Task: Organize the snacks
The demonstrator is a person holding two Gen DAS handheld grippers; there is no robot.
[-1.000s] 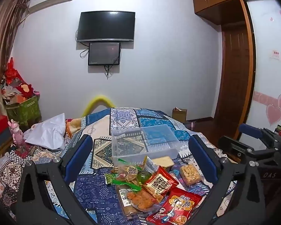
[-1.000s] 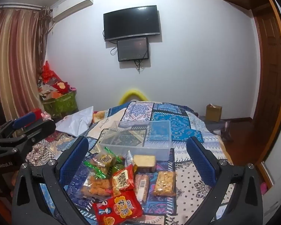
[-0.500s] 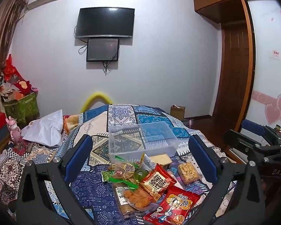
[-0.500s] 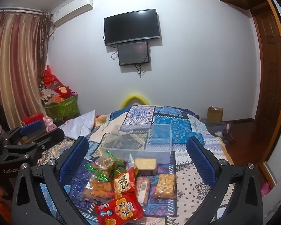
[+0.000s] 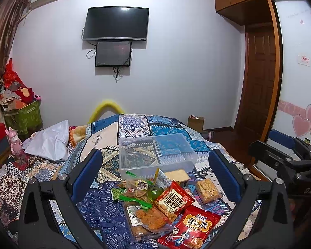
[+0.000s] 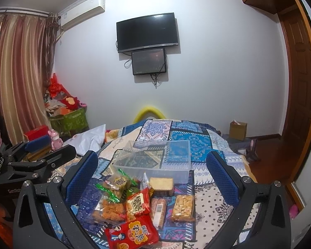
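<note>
Your left hand-held gripper [image 5: 155,174] and right hand-held gripper [image 6: 152,171] hover spread and empty; snacks [image 6: 134,205] lie heaped beside the clear bin [image 6: 155,157] mid-bed [image 6: 197,143], within easy reach for loading.

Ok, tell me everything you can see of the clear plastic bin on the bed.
The clear plastic bin is a rectangular, see-through tub with an open top and a rolled rim; no lid shows. It looks empty, the patterned bedspread visible through its walls. It sits upright and level on the bed, behind the snack pile. A wrapped cake slice lies against or just before its near wall. Neither gripper touches it.
</note>
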